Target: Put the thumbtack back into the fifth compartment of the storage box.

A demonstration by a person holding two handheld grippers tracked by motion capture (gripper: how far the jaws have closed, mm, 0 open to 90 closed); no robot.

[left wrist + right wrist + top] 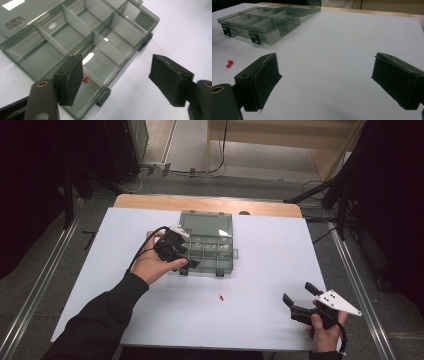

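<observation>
The left hand-held gripper (pixel 187 262) hovers over the near-left corner of the smoky compartment box (pixel 212 242), jaws apart and holding nothing. In the left gripper view a red pushpin (pixel 85 80) lies in the corner compartment just beneath it, so the open jaws look like a release over the right slot. The box sits mid-bench with its lid (pixel 206 224) folded back flat, which leaves every compartment reachable from above. A second red pushpin (pixel 221 297) lies loose on the white bench (pixel 280 270), just in front of the box and apart from it — probably the next piece to sort. Far right, the right hand-held gripper (pixel 297 292) rests low near the bench's near edge, jaws spread and empty, aimed toward that pin.
</observation>
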